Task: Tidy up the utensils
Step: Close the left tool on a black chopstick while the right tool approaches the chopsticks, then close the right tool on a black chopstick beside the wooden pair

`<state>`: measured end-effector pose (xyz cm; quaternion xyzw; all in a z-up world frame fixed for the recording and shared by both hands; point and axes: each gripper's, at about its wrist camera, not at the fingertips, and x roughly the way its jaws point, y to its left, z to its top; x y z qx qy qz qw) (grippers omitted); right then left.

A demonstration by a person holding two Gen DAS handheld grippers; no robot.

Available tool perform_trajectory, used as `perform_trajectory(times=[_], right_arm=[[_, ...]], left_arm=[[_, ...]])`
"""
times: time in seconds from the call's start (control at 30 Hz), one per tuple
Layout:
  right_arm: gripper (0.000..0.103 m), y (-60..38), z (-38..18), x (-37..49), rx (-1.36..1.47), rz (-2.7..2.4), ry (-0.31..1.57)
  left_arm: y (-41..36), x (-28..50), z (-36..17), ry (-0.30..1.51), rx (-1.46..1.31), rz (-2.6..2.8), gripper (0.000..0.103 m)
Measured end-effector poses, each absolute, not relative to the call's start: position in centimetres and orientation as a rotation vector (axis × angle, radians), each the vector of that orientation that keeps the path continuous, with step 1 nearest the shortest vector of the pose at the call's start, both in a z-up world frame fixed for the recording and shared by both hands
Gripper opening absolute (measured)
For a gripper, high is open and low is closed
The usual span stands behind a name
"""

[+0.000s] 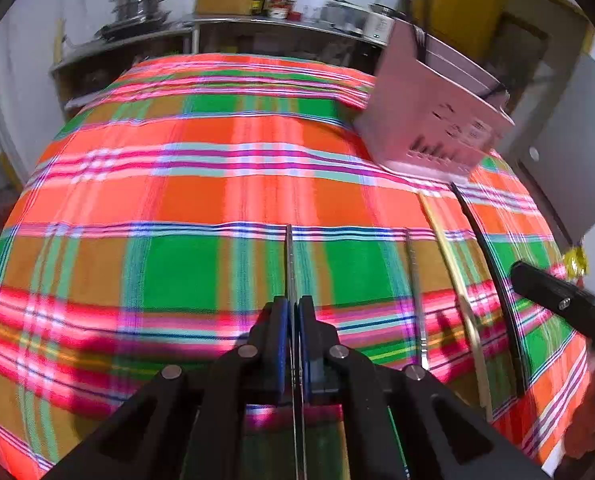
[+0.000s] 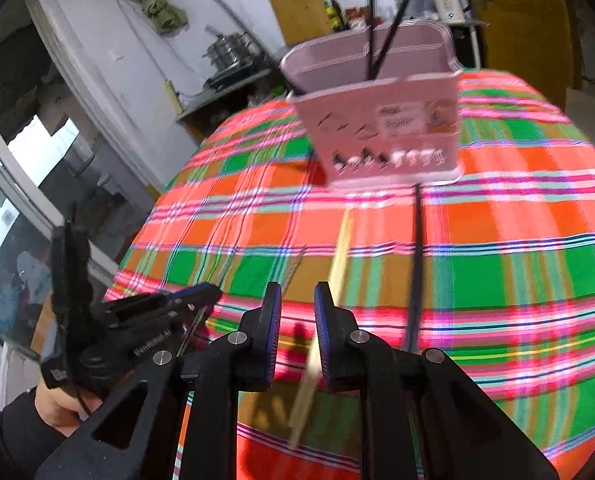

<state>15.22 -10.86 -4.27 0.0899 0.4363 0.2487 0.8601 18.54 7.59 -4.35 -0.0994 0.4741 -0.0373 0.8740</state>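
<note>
Where a bright plaid cloth [image 1: 201, 200] in orange, green and pink covers the counter, a pink utensil holder [image 2: 381, 120] stands upright near the far edge, with two dark chopsticks [image 2: 381, 48] leaning out of its top. Behind the counter, a shelf [image 1: 137, 36] along the wall carries stacked steel pots [image 1: 139, 2].

The left tongs [image 1: 293, 312] sit low over the near part of the cloth, and their blue pads are clamped together on a thin metal chopstick [image 1: 290, 264] that runs straight forward between them. In the right wrist view a person's hand [image 2: 57, 404] in a dark sleeve grips the handle of these tongs.

The right tongs [image 2: 297, 304] hover a little to the side with their jaws apart. A pale wooden chopstick [image 2: 339, 268] passes through the gap close to the right-hand pad; the blur makes it hard to say whether the pad touches it, though it seems to lie on the cloth beneath.

Three more sticks lie loose on the cloth, roughly parallel and pointing toward the holder: a second metal chopstick [image 1: 415, 280], the wooden one, and a black chopstick [image 2: 416, 264] whose far tip reaches the holder's base.
</note>
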Motion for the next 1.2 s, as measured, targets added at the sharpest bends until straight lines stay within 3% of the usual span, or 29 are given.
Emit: perform_trajectory(times=[0.77,0.87,1.2], right_arm=[[0.017,-5.0,-8.3,20.1,0.097,0.449,1.058],[0.010,-3.9,-8.2,20.3,0.030,0.409,1.062],[0.004,-4.5,-7.0,20.3,0.069,0.433,1.054]], left_arm=[[9.4,21.8,-4.4,1.057,-0.208,-0.127,0.006],[8.9,21.9,-4.3,1.067,-0.164,-0.121,0.006],[8.8,22.2,-3.5,1.071,-0.183,-0.119,0.004]])
